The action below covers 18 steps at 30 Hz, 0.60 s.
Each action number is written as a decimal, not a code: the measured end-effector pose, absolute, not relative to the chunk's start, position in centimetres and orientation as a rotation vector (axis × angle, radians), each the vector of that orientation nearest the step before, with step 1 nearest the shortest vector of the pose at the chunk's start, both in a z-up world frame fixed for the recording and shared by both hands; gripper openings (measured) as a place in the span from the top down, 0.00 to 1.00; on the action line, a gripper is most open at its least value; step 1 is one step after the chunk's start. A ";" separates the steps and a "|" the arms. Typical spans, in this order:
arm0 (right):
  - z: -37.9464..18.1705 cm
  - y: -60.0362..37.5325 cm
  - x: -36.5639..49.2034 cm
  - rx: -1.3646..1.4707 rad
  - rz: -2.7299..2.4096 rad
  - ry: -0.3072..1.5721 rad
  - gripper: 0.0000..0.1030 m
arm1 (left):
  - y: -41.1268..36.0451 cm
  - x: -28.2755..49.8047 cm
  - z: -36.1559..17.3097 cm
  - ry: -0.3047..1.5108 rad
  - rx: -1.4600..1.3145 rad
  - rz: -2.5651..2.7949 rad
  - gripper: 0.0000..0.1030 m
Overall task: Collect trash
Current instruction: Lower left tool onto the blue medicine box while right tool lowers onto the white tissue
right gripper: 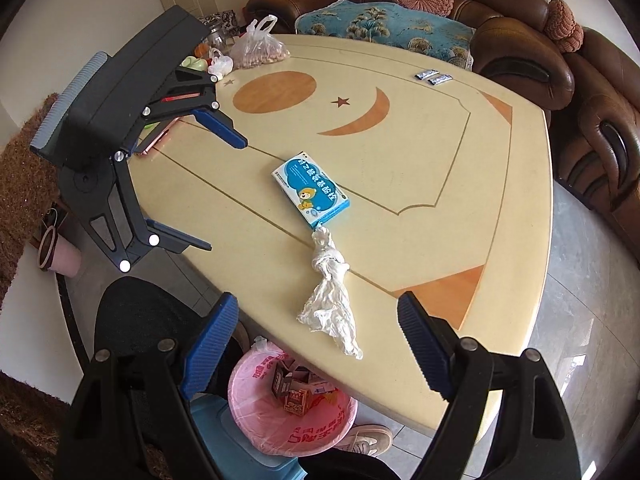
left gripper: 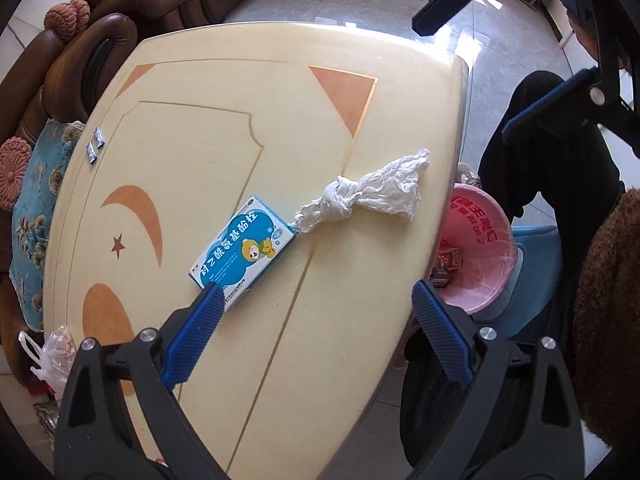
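Left gripper (left gripper: 316,300) spread wide, left fingertip over near corner of glossy blue medicine box (left gripper: 244,250). Right gripper (right gripper: 316,316) spread too, crumpled knotted white tissue (right gripper: 330,300) lying between fingers. Pink-lined bin (right gripper: 256,412) below table edge. Smooth cream table (right gripper: 440,152); two small sachets (right gripper: 434,77) far.

Below me, the cream surface (right gripper: 440,240) carries a blue medicine box (right gripper: 310,190) touching a knotted white tissue (right gripper: 330,300); two small sachets (right gripper: 434,77) and a bag of nuts (right gripper: 260,50) lie well apart.
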State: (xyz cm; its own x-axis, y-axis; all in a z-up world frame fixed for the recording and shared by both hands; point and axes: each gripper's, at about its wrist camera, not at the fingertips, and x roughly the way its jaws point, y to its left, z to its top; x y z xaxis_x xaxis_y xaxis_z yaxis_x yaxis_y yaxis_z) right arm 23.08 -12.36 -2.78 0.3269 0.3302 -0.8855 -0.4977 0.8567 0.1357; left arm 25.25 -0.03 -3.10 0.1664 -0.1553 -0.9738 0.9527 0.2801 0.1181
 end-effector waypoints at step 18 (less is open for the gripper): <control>-12.4 -10.3 28.9 -0.152 0.619 1.297 0.22 | -1.3 34.2 -10.9 1.262 0.979 -1.093 0.10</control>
State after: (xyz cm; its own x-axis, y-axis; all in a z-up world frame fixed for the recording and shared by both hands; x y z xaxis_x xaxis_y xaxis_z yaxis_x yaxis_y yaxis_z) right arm 28.88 -10.35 -12.42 0.1353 0.3426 -0.9297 -0.5079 0.8296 0.2318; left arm 34.20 -1.30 -10.94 -0.0096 -0.0803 -0.9967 0.9750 0.2206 -0.0272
